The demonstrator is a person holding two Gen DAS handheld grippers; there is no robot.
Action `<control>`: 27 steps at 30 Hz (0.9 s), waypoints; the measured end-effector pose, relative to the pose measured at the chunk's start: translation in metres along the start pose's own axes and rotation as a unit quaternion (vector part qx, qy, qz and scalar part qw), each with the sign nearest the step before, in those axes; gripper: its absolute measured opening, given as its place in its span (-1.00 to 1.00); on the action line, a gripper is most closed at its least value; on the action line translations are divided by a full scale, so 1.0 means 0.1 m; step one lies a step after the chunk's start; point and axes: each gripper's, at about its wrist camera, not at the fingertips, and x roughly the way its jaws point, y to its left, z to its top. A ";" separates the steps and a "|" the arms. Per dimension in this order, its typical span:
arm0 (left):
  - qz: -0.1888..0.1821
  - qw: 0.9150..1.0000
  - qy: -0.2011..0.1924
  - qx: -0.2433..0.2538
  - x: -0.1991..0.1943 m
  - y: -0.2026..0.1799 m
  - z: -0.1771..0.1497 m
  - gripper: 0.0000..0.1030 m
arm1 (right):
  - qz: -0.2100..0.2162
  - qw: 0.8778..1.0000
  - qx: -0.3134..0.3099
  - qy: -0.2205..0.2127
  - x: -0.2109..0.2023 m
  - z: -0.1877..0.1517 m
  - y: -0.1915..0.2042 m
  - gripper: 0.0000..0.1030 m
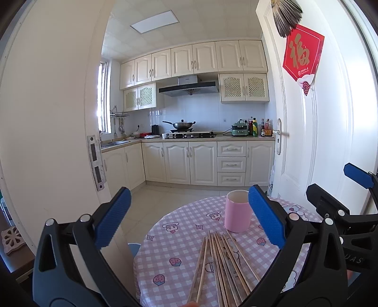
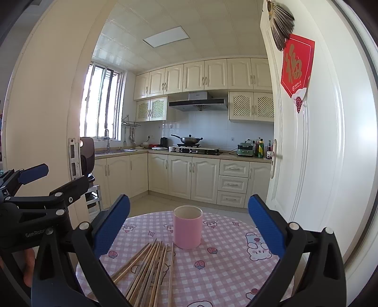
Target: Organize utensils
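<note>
Daylight from window [image 2: 101, 104], blown out to white glare. Ceiling panel [image 1: 154, 20] reads pale, no glare of its own. Room bright, shadows soft. Strong fisheye bending; dark vignette at corners. Centre sharp, edges slightly soft.

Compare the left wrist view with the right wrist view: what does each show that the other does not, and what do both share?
Only the left wrist view shows the right gripper, at its right edge. Only the right wrist view shows the left gripper, at its left edge, and a dark appliance by the door frame. Both show the pink cup upright on the checked tablecloth, the loose chopsticks lying in front of it, and the kitchen beyond.
</note>
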 end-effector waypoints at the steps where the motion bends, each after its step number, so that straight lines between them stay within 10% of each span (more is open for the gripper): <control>1: 0.000 1.000 0.001 0.000 0.01 0.00 0.00 0.88 | 0.000 1.000 0.000 0.001 0.01 0.00 -0.01 0.87; 27: 0.008 1.000 0.013 0.005 0.18 -0.02 -0.07 0.88 | 0.007 1.000 -0.001 0.014 0.17 -0.05 -0.01 0.87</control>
